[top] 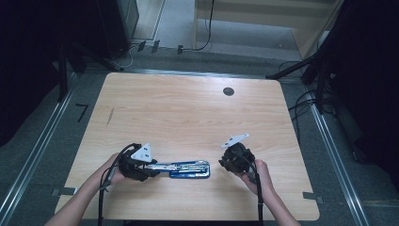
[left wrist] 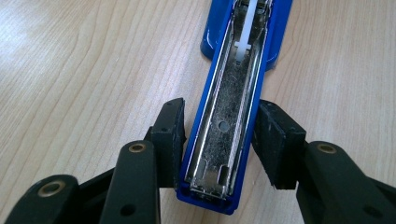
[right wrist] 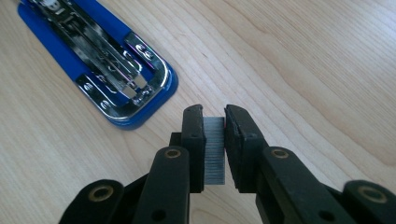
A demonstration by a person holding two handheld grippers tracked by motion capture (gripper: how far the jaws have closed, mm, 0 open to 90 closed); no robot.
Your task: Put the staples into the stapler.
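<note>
Gripping an opened blue stapler (left wrist: pixel 219 140) (mid-table) left; right pinches staples (right wrist: pixel 215 149).

Both hand-held grippers (top: pixel 150 165) (top: pixel 225 160) clamped, low.

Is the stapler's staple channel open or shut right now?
Open. The blue stapler lies flat with its metal channel bared upward and looking empty; the right tool holds the strip of staples apart from it.

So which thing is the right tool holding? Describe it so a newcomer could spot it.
On the wooden table, look right of the opened blue stapler, to the right tool. Pinched between its black jaws is a strip of staples: a small grey, finely ribbed metal block, unlike the long blue stapler.
</note>
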